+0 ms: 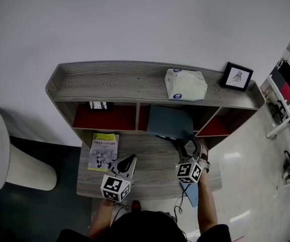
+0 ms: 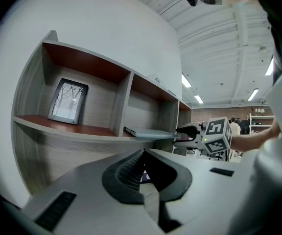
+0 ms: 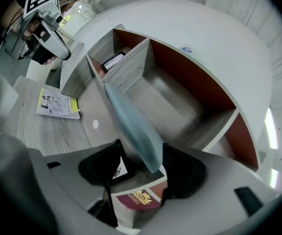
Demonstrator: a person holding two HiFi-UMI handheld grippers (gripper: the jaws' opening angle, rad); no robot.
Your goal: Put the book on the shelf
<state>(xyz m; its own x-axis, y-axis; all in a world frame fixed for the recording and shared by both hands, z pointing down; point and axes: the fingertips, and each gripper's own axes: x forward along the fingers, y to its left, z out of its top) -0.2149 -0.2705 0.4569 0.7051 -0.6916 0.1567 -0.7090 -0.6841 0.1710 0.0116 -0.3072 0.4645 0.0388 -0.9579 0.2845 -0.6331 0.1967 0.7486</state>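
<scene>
Grey wood-grain bench (image 1: 155, 158) bearing a shelf (image 1: 110, 82) with red-backed compartments. Shelf top: tissue pack (image 1: 185, 84), framed picture (image 1: 237, 76). Left compartment: small frame (image 1: 100, 105). Middle compartment: blue-grey book (image 1: 169, 122), lying flat, projecting forward. Bench surface: yellow booklet (image 1: 103, 152).
</scene>
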